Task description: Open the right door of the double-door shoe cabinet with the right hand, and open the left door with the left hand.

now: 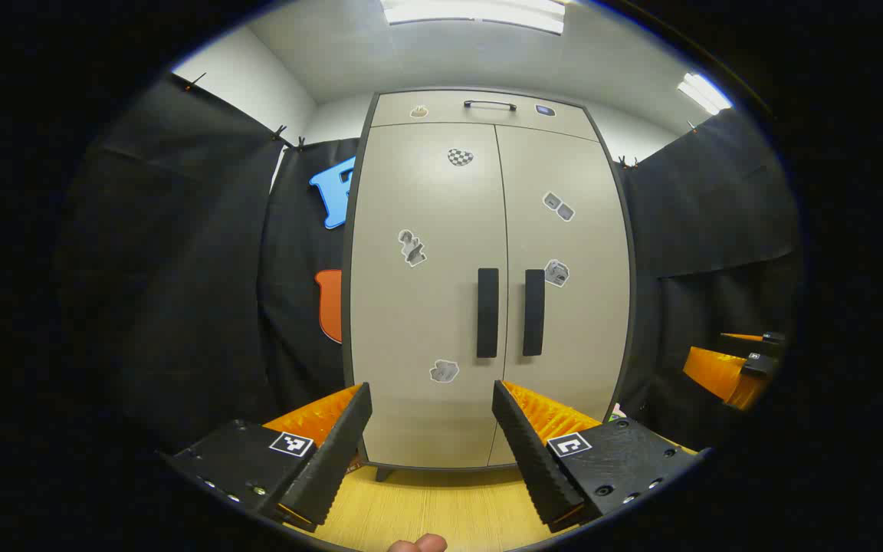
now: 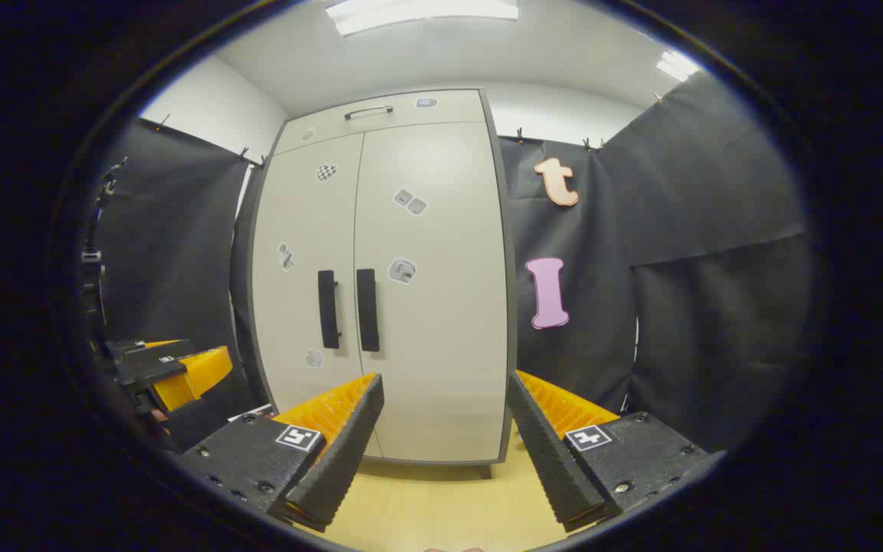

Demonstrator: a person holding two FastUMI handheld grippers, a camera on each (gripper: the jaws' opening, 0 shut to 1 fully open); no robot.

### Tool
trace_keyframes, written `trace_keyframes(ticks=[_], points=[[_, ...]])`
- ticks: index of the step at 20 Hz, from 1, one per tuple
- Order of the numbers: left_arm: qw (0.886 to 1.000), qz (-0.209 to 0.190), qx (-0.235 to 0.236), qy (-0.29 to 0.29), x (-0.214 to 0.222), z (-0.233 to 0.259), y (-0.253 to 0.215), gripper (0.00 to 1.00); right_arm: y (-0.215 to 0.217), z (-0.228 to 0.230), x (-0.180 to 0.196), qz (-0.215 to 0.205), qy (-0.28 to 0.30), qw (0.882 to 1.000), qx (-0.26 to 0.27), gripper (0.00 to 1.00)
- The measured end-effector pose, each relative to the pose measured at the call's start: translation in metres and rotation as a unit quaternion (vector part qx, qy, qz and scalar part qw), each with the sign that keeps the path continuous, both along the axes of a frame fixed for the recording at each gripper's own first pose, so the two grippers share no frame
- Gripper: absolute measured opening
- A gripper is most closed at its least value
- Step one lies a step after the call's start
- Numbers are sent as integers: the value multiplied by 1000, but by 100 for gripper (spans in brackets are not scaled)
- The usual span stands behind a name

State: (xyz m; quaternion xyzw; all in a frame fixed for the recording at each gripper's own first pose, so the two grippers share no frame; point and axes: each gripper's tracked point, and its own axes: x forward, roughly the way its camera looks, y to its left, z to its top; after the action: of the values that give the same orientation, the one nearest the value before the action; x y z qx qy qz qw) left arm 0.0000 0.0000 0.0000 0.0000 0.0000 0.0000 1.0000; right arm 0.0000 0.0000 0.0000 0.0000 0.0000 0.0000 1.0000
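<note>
Left gripper view, shoe cabinet (image 1: 487, 291) doors closed, stickers unreadable, left gripper (image 1: 432, 437) and right gripper (image 2: 445, 437) both spread wide

two doors (image 1: 426, 291), two handles (image 1: 487, 312)

The shoe cabinet (image 2: 380, 284) is seen with both doors closed, its two dark handles (image 2: 347, 310) side by side. The right gripper (image 2: 445, 391) is held spread apart, well short of it; the left gripper (image 2: 173, 372) is seen at the left edge.
</note>
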Motion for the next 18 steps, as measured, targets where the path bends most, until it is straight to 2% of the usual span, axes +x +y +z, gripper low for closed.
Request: trace_keyframes(ticks=[6,10,18], points=[[1000,-4,-14,5,6,1,4,95,6,-2,0,-3,3,1000,-6,100],[1000,1,-1,-8,12,13,8,95,4,6,1,-9,-2,1000,1,100],[1000,-7,-2,5,14,7,5,95,12,4,12,-7,5,1000,3,100]])
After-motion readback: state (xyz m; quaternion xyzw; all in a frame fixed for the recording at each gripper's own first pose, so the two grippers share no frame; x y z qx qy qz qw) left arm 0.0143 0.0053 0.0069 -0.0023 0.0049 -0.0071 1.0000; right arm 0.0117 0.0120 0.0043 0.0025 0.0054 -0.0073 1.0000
